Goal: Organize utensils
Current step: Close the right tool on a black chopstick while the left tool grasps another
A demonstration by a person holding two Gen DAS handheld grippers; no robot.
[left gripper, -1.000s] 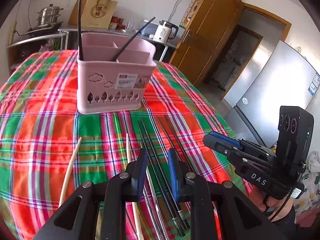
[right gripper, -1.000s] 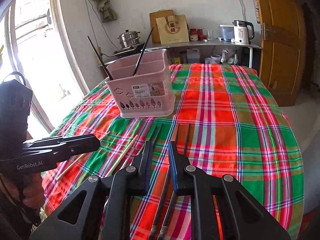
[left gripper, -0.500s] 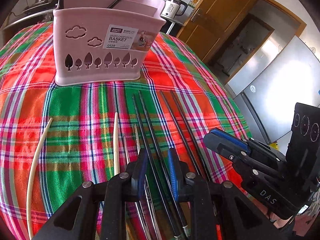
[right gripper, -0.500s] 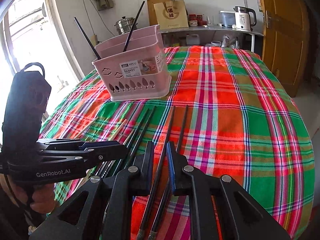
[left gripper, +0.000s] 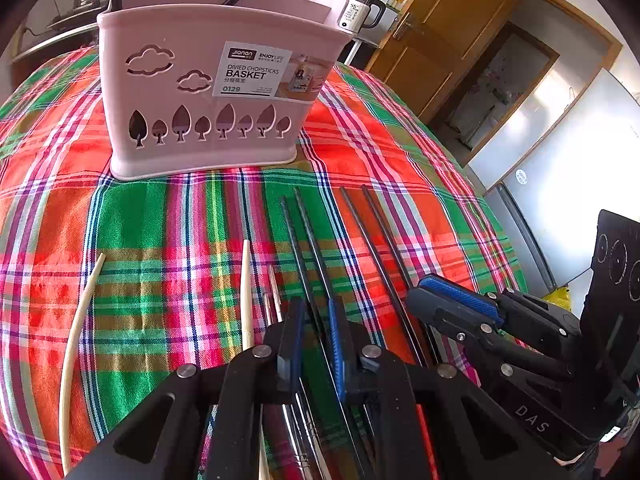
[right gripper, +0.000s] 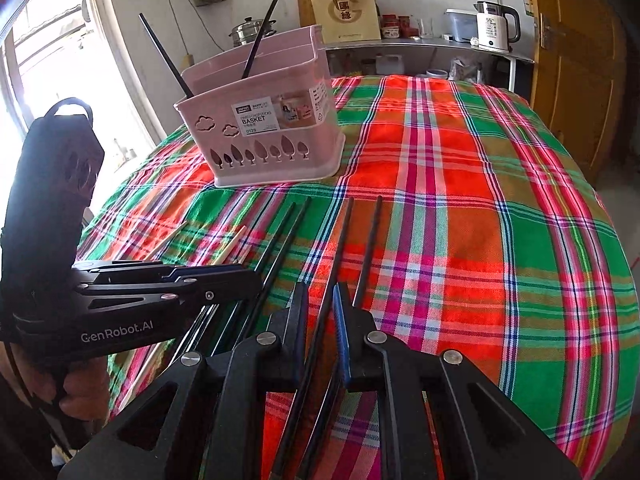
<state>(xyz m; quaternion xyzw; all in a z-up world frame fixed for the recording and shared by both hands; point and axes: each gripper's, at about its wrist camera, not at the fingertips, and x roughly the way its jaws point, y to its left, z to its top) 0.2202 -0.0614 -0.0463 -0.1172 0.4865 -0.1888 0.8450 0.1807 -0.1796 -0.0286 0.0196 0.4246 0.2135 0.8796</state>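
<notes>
A pink divided chopstick basket (left gripper: 208, 92) stands on the plaid tablecloth, also in the right wrist view (right gripper: 272, 132), with two black chopsticks (right gripper: 260, 28) in it. Several chopsticks lie in front of it: two black pairs (left gripper: 308, 232) (left gripper: 372, 236), thin metal ones (left gripper: 274, 288) and pale wooden ones (left gripper: 246, 288) (left gripper: 80, 320). My left gripper (left gripper: 314, 344) is open, low over the left black pair. My right gripper (right gripper: 320, 320) is open, straddling a black chopstick (right gripper: 340, 248) of the right pair; it also shows in the left wrist view (left gripper: 452, 300).
The round table's plaid cloth (right gripper: 480, 220) falls away at the right and near edges. A steel shelf behind holds a kettle (right gripper: 496, 26), a pot (right gripper: 250, 32) and a paper bag (right gripper: 346, 12). A wooden door (left gripper: 448, 32) and a fridge (left gripper: 568, 152) stand to the right.
Both grippers have moved forward and down toward the black chopsticks on the cloth. The basket looms larger. Both stay open; nothing has been picked up.
</notes>
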